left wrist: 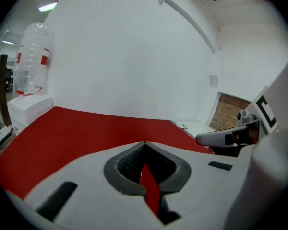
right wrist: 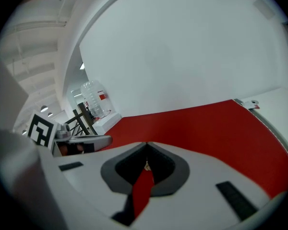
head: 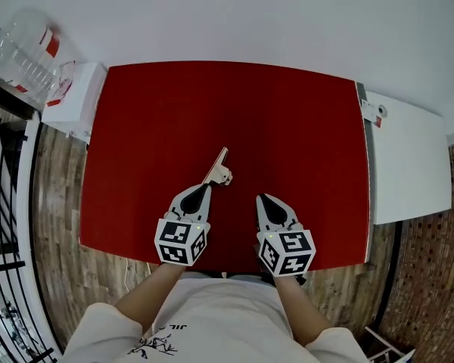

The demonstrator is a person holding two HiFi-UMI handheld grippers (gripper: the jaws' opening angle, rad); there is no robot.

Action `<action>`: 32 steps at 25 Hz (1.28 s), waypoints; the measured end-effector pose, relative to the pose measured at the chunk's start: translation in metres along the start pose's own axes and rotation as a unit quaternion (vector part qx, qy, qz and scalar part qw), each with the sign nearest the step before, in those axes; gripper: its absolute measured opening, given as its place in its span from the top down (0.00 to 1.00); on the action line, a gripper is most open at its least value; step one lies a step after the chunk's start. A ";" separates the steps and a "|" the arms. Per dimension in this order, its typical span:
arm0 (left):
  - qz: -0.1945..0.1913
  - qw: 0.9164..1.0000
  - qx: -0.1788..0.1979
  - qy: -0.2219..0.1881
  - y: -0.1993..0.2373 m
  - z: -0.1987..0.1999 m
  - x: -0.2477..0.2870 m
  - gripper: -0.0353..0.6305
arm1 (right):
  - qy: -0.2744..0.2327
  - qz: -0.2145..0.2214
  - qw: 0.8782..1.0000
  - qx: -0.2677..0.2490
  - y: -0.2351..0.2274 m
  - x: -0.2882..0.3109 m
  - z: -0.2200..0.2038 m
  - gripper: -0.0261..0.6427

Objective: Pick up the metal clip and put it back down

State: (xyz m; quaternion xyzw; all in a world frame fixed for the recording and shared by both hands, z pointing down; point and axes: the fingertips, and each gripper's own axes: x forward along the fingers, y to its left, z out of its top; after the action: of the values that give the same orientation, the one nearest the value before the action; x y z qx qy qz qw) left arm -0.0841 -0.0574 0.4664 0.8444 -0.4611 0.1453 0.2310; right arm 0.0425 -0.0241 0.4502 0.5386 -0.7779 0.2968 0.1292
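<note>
Metal clip (head: 218, 169) lies by the closed left fingers (head: 197, 197), hidden in left gripper view

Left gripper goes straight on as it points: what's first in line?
Probably the metal clip, lying on the red table just past the left gripper's shut tips. Its own view shows no clip, so it may pass over it.

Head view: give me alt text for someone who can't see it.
A clip lies on the red table just past the tips of the left gripper, whose jaws are shut and empty. The right gripper is beside it, also shut, near the table's front edge.
</note>
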 end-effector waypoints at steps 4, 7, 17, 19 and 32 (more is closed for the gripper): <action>0.005 1.000 0.001 -0.014 -0.011 0.017 -0.026 0.94 | -0.005 0.004 1.000 -0.010 0.006 -0.011 0.008 0.95; 0.009 1.000 0.007 -0.021 -0.016 0.029 -0.037 0.94 | -0.006 0.014 1.000 -0.015 0.013 -0.018 0.013 0.95; 0.019 0.999 0.022 -0.039 -0.027 0.045 -0.050 0.94 | -0.017 0.022 0.999 -0.032 0.028 -0.033 0.029 0.95; 0.021 0.999 0.023 -0.041 -0.027 0.048 -0.050 0.94 | -0.018 0.027 0.999 -0.030 0.032 -0.034 0.030 0.95; 0.034 0.998 0.032 -0.044 -0.028 0.048 -0.054 0.94 | -0.010 0.030 0.999 -0.043 0.038 -0.038 0.024 0.95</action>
State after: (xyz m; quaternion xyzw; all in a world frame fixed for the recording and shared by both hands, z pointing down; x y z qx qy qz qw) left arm -0.0870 -0.0310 0.3939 0.8410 -0.4939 0.1306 0.1780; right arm 0.0249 -0.0004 0.3990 0.5117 -0.8070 0.2619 0.1354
